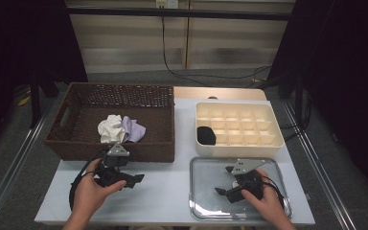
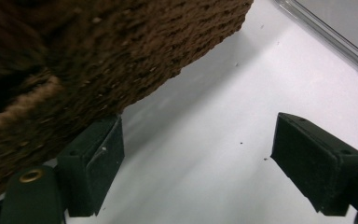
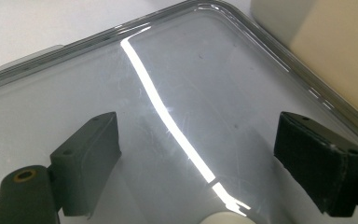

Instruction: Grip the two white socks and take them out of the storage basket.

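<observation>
Starting at the left: the brown woven basket sits on the table, and in it lie two bundles of cloth, a white one touching a pale lilac one, close to the near wall. The left claw hovers low over the table just outside that wall, jaws spread wide with nothing between them; in the left gripper view the basket's weave looms right above one pad.

Those bundles look to be the work in hand. By my reading they're light, soft and floppy, nothing to break, but they'll sag and may unroll if pinched at an edge. Best bite: straight down over the thick middle of the roll, deep enough to catch several layers. The lilac one lies nearer the centre of the wall; the white one touches it, so a sloppy grab could drag both.

Moving right: the clear tray lies in front of the cream divided box, which holds one dark bundle in a near left compartment. The right claw hangs over the tray, jaws parted and empty; the right gripper view shows the glossy tray floor under them, scuffed and likely slippery.
</observation>
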Available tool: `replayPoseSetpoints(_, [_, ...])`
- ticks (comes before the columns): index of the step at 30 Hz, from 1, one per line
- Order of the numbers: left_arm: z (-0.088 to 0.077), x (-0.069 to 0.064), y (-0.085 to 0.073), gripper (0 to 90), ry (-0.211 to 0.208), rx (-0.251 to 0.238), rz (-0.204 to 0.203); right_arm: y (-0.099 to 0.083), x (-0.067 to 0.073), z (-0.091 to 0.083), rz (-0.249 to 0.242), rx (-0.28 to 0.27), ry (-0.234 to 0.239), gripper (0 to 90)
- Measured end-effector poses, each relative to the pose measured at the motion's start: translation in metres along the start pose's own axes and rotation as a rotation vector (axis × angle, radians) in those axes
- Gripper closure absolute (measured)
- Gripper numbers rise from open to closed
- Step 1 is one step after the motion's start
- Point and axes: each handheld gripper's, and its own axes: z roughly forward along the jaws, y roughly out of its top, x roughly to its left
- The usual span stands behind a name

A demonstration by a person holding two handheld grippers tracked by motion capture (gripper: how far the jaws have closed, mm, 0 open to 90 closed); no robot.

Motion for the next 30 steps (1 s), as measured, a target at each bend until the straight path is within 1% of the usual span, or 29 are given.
replayPoseSetpoints(2, [-0.003, 0.001, 0.002, 17.4, 0.002, 0.005, -0.006, 0.000, 0.000, 0.000, 0.000, 0.000, 0.000, 13.9])
replayPoseSetpoints(5, [-0.008, 0.004, 0.006, 18.0, -0.012, 0.004, -0.011, 0.000, 0.000, 0.000, -0.001, 0.000, 0.000, 13.9])
replayPoseSetpoints(6, [-0.009, 0.004, 0.007, 18.3, -0.010, 0.013, -0.014, 0.000, 0.000, 0.000, -0.001, 0.000, -0.001, 13.9])
replayPoseSetpoints(9, [-0.017, 0.006, 0.012, 18.4, 0.001, 0.025, -0.009, 0.000, 0.000, 0.000, 0.000, 0.000, 0.000, 13.8])
replayPoseSetpoints(10, [-0.019, 0.006, 0.013, 18.5, -0.003, 0.019, -0.013, 0.000, 0.000, 0.000, 0.000, 0.000, 0.000, 13.8])
replayPoseSetpoints(13, [-0.027, 0.006, 0.020, 18.5, -0.001, 0.021, -0.010, 0.000, 0.000, 0.000, 0.002, 0.000, 0.000, 13.9])
replayPoseSetpoints(14, [-0.029, 0.006, 0.022, 18.5, 0.006, 0.025, -0.007, 0.000, 0.000, 0.000, 0.002, 0.001, 0.000, 13.8])
replayPoseSetpoints(16, [-0.033, 0.006, 0.026, 18.5, 0.002, 0.021, -0.012, 0.000, 0.000, 0.000, 0.001, 0.000, 0.000, 13.8])
replayPoseSetpoints(18, [-0.038, 0.007, 0.031, 18.4, -0.002, 0.031, -0.009, 0.000, 0.000, 0.000, 0.000, 0.000, 0.000, 13.9])
replayPoseSetpoints(19, [-0.040, 0.007, 0.033, 18.4, -0.004, 0.025, -0.016, 0.000, 0.000, 0.000, 0.000, 0.001, 0.000, 13.8])
replayPoseSetpoints(21, [-0.044, 0.007, 0.038, 18.4, -0.001, 0.024, -0.007, 0.000, 0.000, 0.000, 0.000, 0.000, 0.000, 13.8])
replayPoseSetpoints(22, [-0.045, 0.007, 0.039, 18.4, -0.008, 0.017, -0.007, 0.000, 0.000, 0.000, 0.000, 0.000, 0.000, 13.8])
replayPoseSetpoints(26, [-0.053, 0.009, 0.049, 18.4, 0.008, 0.008, -0.005, 0.000, 0.000, 0.000, 0.001, 0.000, 0.000, 13.9])
replayPoseSetpoints(28, [-0.055, 0.012, 0.055, 18.4, 0.007, 0.002, -0.006, 0.000, 0.000, 0.000, 0.000, 0.000, 0.000, 13.8])
replayPoseSetpoints(30, [-0.057, 0.015, 0.060, 18.5, 0.016, -0.007, -0.014, 0.000, 0.000, 0.000, 0.000, 0.000, 0.000, 13.8])
